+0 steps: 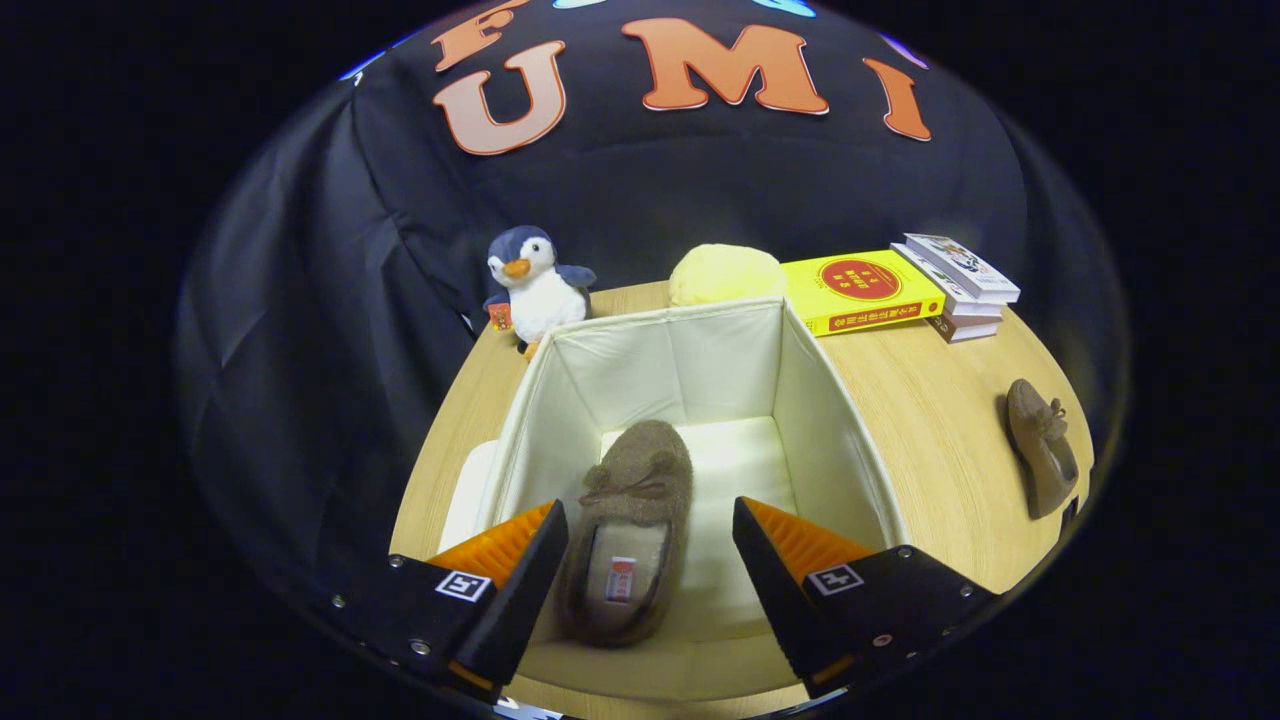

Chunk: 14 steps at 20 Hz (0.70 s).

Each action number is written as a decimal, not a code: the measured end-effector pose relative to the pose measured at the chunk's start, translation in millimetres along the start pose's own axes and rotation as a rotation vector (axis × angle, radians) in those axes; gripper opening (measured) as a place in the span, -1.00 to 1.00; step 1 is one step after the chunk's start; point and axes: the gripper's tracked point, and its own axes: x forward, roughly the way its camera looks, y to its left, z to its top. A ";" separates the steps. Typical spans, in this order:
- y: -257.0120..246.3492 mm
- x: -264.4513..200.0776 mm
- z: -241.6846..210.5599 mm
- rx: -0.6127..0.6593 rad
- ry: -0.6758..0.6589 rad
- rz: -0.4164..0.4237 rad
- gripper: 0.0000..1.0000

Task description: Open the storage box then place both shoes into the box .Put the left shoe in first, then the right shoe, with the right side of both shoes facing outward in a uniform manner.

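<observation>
The storage box (690, 370) stands open in the middle of the frame with 1 brown shoe (630, 530) lying on its floor, toe pointing away toward the far wall. The 2nd shoe (1042, 447) lies on the wooden surface (930, 420) at the right of the frame, well apart from the box.

The gripper (650, 560) hangs over the near rim, looking down into the box. Its fingers (505, 570) are spread wide on either side of the shoe's heel and grasp nothing.

The risks from here, as I judge them:
- Lifting out carelessly could catch a fingertip on the soft fabric wall and drag or tip the box.
- The 2nd shoe rests near the surface's edge, so a clumsy approach could nudge it off.
- Gripped askew, it might end up facing the other way from the 1st.
</observation>
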 end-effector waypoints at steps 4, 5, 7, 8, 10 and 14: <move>-18.5 -21.1 26.2 -0.056 -0.092 0.020 0.98; -25.8 -26.1 33.7 -0.060 -0.117 0.021 0.98; -49.0 -35.0 45.4 -0.060 -0.147 0.007 0.98; -65.2 -39.1 50.4 -0.054 -0.163 -0.009 0.98; -98.5 -46.4 57.7 -0.056 -0.179 -0.040 0.98; -182.3 -61.1 63.0 -0.043 -0.195 -0.120 0.98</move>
